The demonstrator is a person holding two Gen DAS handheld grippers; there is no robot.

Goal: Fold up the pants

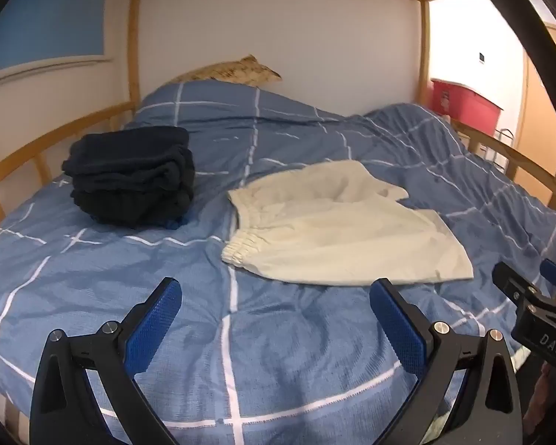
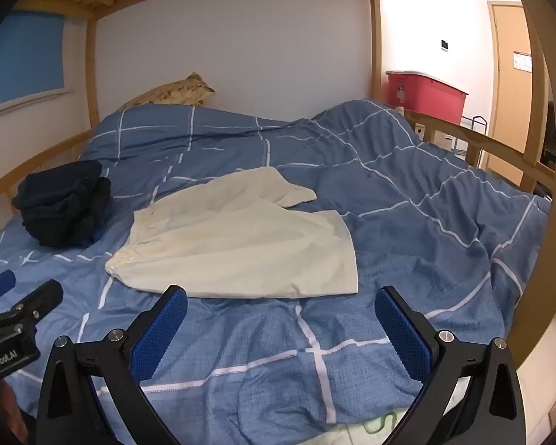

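Note:
Cream shorts with an elastic waistband lie loosely spread on the blue checked duvet, waistband to the left; they also show in the right wrist view. My left gripper is open and empty, hovering over the duvet just in front of the shorts. My right gripper is open and empty, also just in front of the shorts' near edge. Each gripper shows at the edge of the other's view: the right gripper, the left gripper.
A stack of folded dark clothes sits on the bed at the left. A patterned pillow lies at the headboard. Wooden bed rails run along both sides, slats overhead. A red bin stands beyond the right rail.

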